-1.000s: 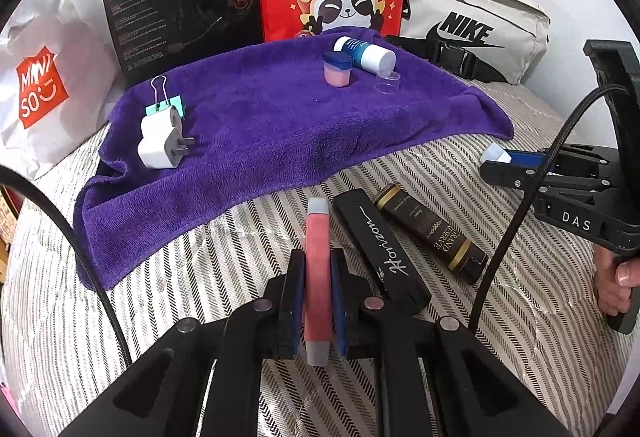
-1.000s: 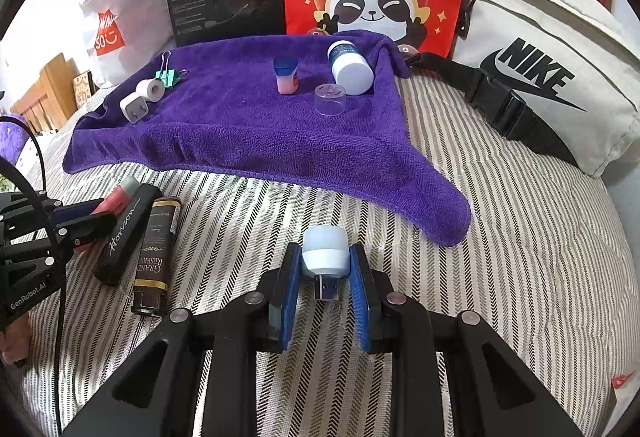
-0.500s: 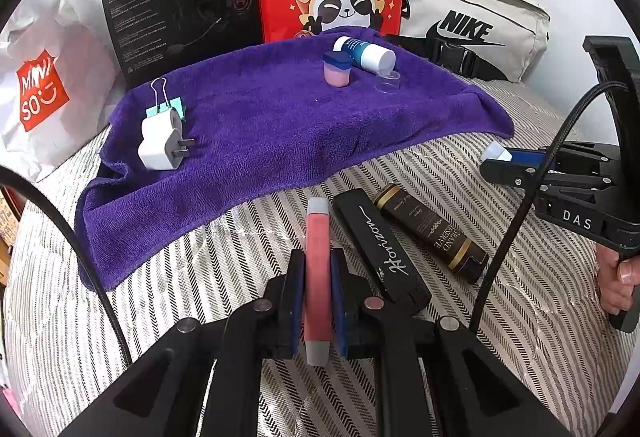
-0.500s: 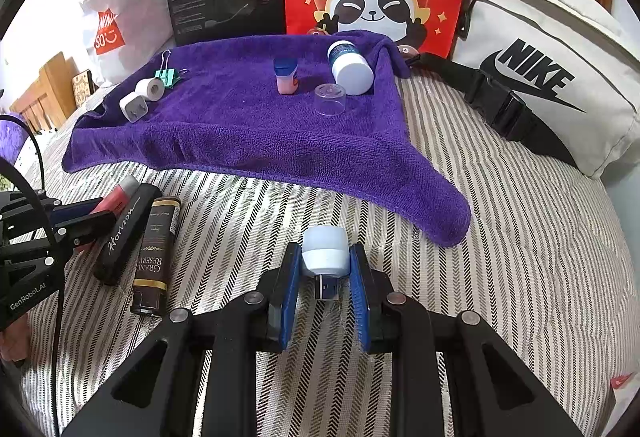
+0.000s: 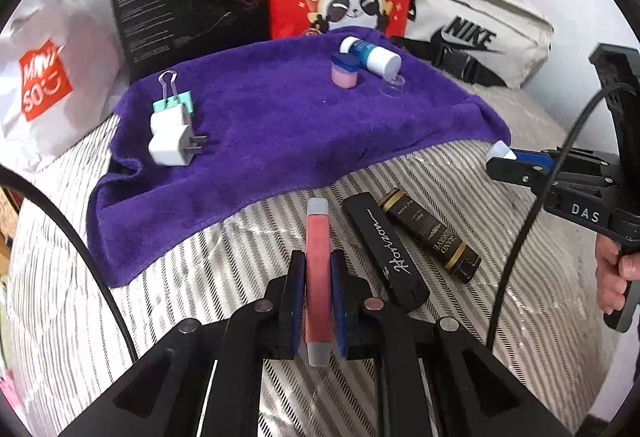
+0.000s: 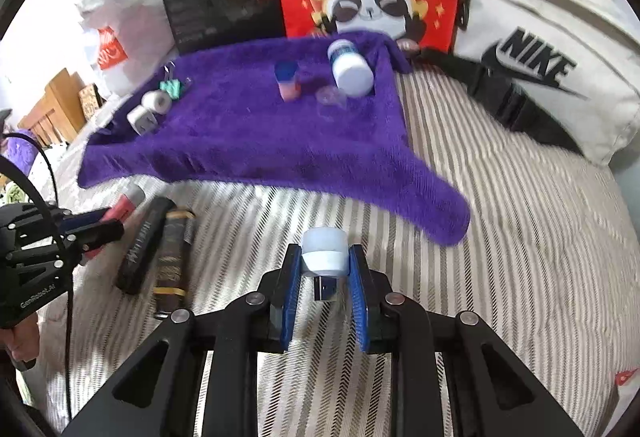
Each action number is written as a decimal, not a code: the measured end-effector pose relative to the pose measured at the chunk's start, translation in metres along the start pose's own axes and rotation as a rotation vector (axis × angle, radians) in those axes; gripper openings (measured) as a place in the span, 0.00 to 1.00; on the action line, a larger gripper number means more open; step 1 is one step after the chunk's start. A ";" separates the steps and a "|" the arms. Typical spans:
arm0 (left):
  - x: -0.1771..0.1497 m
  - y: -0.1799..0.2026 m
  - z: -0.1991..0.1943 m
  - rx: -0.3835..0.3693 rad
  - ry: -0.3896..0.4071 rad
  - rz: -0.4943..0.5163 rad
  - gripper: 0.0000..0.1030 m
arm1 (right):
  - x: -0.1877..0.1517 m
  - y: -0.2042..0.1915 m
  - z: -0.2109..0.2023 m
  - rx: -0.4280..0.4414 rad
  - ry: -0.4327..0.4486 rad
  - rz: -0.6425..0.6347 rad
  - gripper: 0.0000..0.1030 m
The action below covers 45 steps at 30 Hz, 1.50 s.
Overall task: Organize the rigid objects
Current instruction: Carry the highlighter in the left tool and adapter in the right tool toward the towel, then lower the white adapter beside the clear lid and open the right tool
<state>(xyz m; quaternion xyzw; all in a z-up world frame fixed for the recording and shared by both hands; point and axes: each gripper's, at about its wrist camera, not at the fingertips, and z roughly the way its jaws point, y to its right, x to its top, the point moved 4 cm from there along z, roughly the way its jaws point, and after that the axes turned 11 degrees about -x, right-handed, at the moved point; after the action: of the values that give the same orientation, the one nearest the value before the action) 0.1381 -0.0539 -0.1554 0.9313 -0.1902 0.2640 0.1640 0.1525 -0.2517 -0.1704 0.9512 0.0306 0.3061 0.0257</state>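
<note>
- Purple towel (image 5: 280, 141) is the target zone, lying straight ahead of both grippers, w/ striped bedding (image 5: 200, 277) between them and its near hem.
- Far left on the towel: white plug adapter (image 5: 170, 141) w/ a teal binder clip (image 5: 176, 103) touching its far end.
- Left gripper (image 5: 318, 277) is pinching a pink tube (image 5: 319, 265), pads tight on both sides; tube's long axis runs straight along the fingers, grey tip pointing at the towel's near edge.
- Just right of that tube, on the bedding: black Horizon case (image 5: 384, 249) and a dark gold-banded tube (image 5: 430, 235), side by side, both angled roughly parallel to the held tube (neither on the towel yet).
- Back centre-right of the towel: small pink jar (image 5: 344, 71), white-and-blue bottle (image 5: 370, 55) on its side, clear cap (image 5: 394, 83) near it.
- Right gripper (image 6: 325, 277) is clamped on a small white USB adapter (image 6: 324, 251), metal plug facing back toward the camera.
- Key relation: towel's right corner hangs nearest the right gripper, so that hand looks closer to a drop; left needs a longer forward reach, I'd judge.
</note>
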 end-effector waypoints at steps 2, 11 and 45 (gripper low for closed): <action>-0.001 -0.004 -0.005 -0.025 -0.008 -0.026 0.12 | 0.005 -0.002 -0.009 0.004 0.011 -0.004 0.23; 0.027 -0.040 -0.045 -0.022 0.083 -0.156 0.12 | 0.046 -0.008 -0.027 0.051 0.064 0.028 0.23; 0.066 -0.109 -0.014 -0.078 0.074 -0.270 0.12 | 0.093 -0.009 0.079 -0.017 -0.139 -0.055 0.25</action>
<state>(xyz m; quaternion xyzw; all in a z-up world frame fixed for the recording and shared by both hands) 0.2326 0.0297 -0.1300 0.9310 -0.0673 0.2661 0.2408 0.2739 -0.2387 -0.1810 0.9687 0.0522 0.2388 0.0441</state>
